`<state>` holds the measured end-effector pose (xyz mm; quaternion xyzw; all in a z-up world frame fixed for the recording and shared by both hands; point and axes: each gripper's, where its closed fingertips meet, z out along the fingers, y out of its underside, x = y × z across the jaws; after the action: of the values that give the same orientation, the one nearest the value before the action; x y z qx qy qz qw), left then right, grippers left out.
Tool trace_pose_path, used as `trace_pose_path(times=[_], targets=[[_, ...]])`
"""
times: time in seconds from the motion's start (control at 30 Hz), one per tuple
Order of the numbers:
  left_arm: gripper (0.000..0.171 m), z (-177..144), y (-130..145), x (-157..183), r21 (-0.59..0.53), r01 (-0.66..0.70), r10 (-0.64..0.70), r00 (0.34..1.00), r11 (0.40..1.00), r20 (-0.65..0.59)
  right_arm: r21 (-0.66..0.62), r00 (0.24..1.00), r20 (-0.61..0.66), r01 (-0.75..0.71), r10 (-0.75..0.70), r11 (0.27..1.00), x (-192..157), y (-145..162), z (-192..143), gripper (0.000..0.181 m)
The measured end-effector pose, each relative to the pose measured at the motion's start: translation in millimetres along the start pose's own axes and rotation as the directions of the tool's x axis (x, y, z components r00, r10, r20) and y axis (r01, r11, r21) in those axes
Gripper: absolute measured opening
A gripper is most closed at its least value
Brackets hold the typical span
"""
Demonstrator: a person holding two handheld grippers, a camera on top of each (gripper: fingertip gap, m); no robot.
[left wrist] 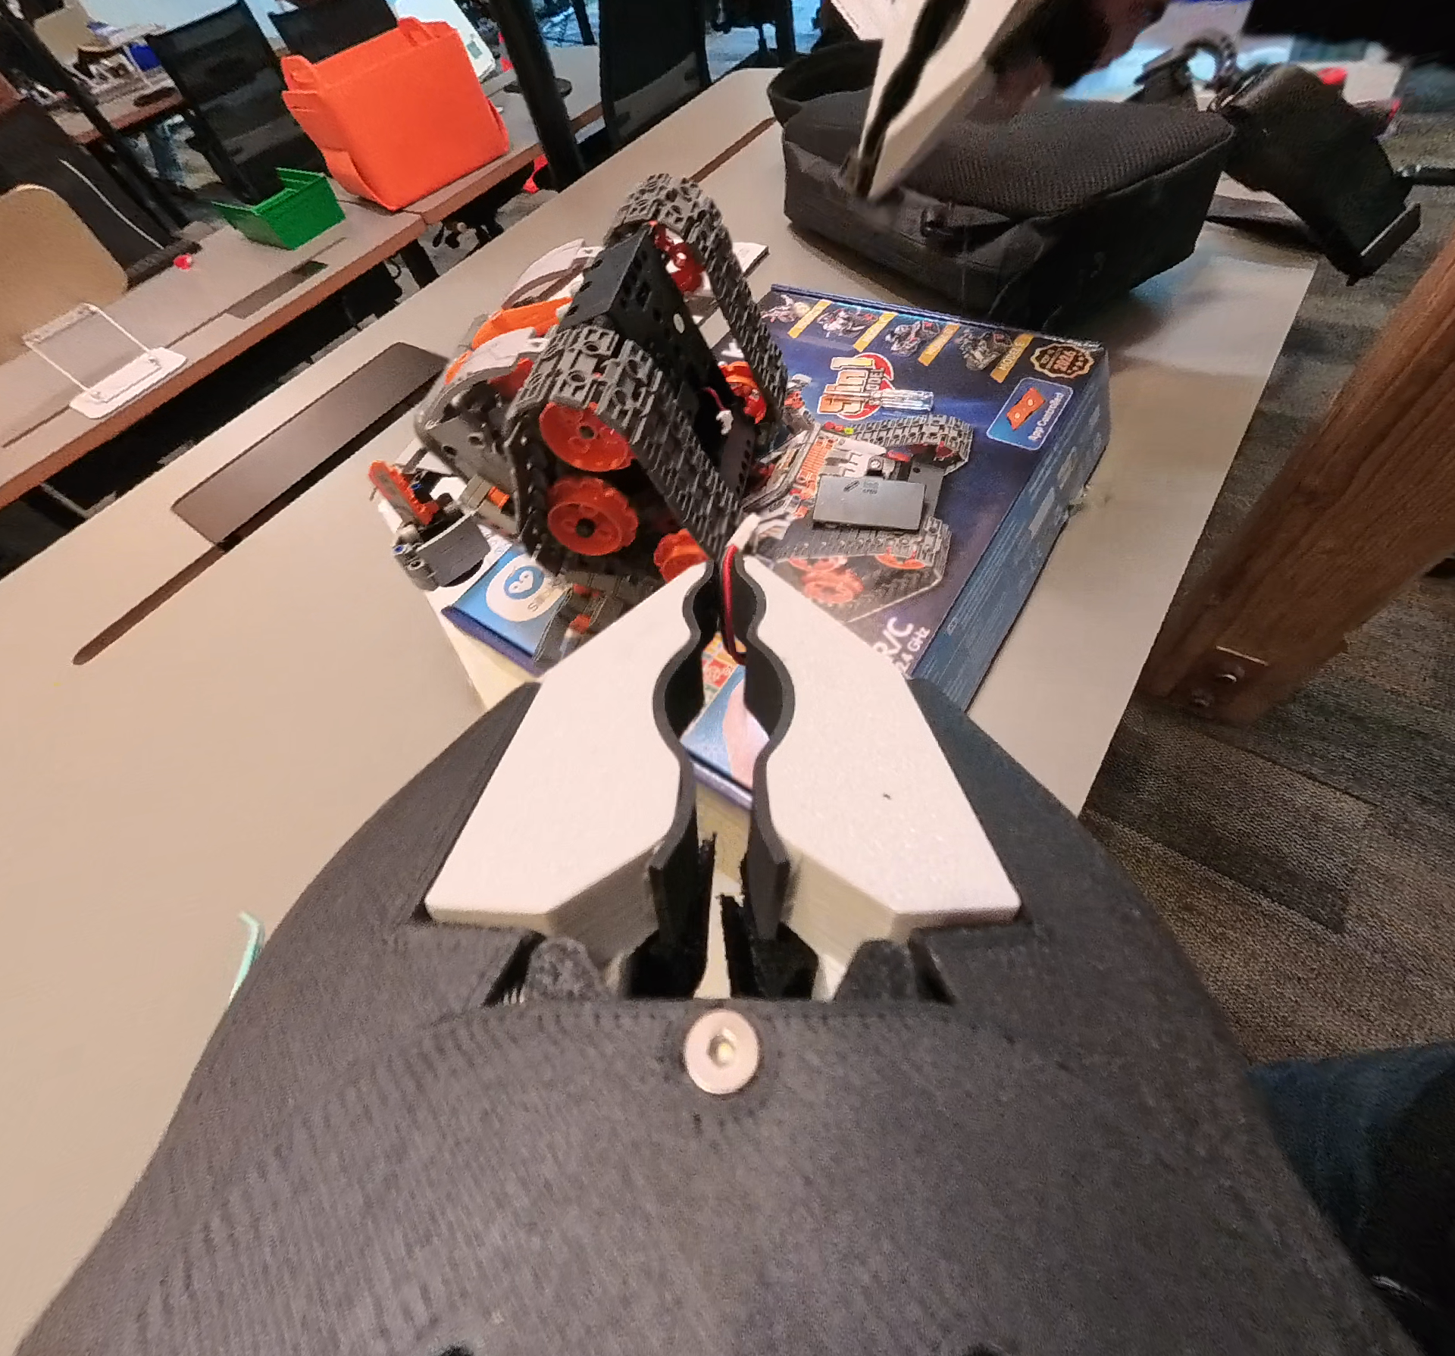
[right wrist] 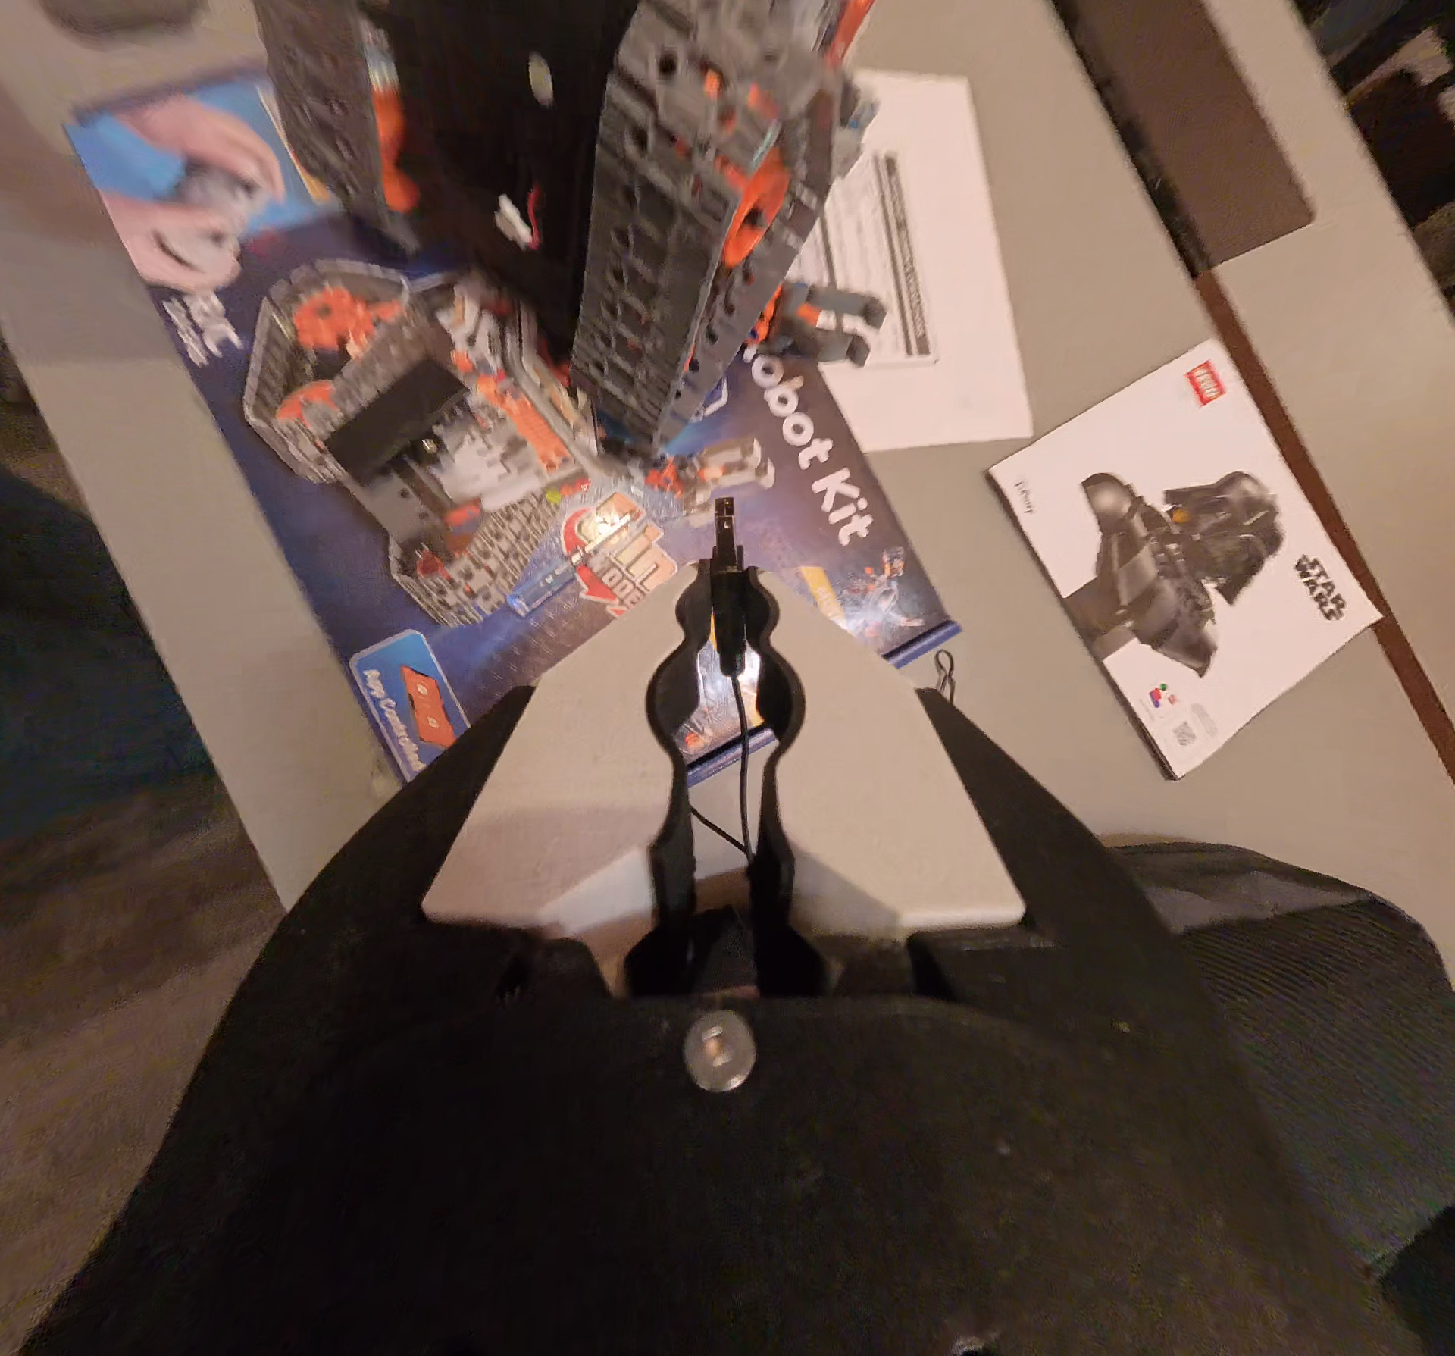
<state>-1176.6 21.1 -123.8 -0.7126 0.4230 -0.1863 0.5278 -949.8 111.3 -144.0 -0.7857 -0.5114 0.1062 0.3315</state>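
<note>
Left gripper (left wrist: 726,570) pinches the red-black wire (left wrist: 731,609) beneath the upended tracked robot (left wrist: 630,405); right gripper (right wrist: 728,570), above the box (right wrist: 834,531) near the table's edge, clamps a black connector (right wrist: 726,586) pointing at it.

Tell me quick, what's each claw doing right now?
Left gripper: shut on the tracked toy robot's red and black wire.
Right gripper: shut on a small black plug with a thin cable.
</note>
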Motion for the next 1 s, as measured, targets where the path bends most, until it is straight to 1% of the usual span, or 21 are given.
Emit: trace_pose_path(times=[0.13,0.23,0.33,0.47,0.6,0.7,0.77,0.83,0.9,0.97,1.0], targets=[[0.000,-13.5,4.4,-8.9,0.002,0.004,-0.004,1.000,1.000,0.024,0.156,0.998,-0.015,-0.057,0.060,0.986,4.5,-36.7,-43.5,0.005],[0.000,-24.6,5.9,-18.7,0.008,0.002,-0.002,0.999,1.000,0.050,0.267,0.997,-0.039,-0.057,0.070,0.962,7.3,-66.9,-78.0,0.005],[0.000,-36.3,7.4,-28.8,0.016,0.011,-0.012,0.997,1.000,0.072,0.340,0.996,-0.060,-0.036,0.059,0.940,5.4,-99.8,-105.6,0.004],[0.000,-53.3,11.8,-40.5,0.017,0.011,-0.013,0.994,1.000,0.105,0.425,0.999,-0.028,-0.011,0.026,0.905,-13.3,-154.7,-127.1,0.005],[0.000,-74.7,20.1,-53.7,0.011,0.019,-0.020,0.988,1.000,0.151,0.488,0.999,0.037,0.016,-0.038,0.873,-47.7,-215.4,-130.5,0.004],[0.000,-94.9,32.0,-66.2,-0.001,0.037,-0.036,0.980,0.999,0.196,0.524,0.990,0.109,0.017,-0.086,0.852,-80.3,-260.9,-112.0,0.005],[0.000,-110.0,43.0,-75.3,-0.012,0.053,-0.048,0.972,0.999,0.232,0.532,0.979,0.169,0.005,-0.112,0.847,-105.8,-287.9,-86.4,0.004],[0.000,-125.5,55.2,-83.4,-0.022,0.074,-0.066,0.962,0.997,0.265,0.527,0.964,0.240,-0.027,-0.118,0.849,-131.2,-310.4,-52.3,0.004],[0.000,-140.7,67.8,-90.5,-0.031,0.092,-0.078,0.951,0.995,0.299,0.510,0.950,0.293,-0.061,-0.106,0.858,-152.7,-326.7,-11.3,0.004],[0.000,-154.8,81.5,-96.3,-0.047,0.103,-0.082,0.940,0.994,0.332,0.445,0.936,0.340,-0.080,-0.086,0.892,-169.1,-330.6,37.6,0.005],[0.000,-161.6,87.8,-98.5,-0.053,0.110,-0.085,0.934,0.993,0.346,0.412,0.935,0.350,-0.099,-0.057,0.906,-171.8,-331.1,61.3,0.004]])
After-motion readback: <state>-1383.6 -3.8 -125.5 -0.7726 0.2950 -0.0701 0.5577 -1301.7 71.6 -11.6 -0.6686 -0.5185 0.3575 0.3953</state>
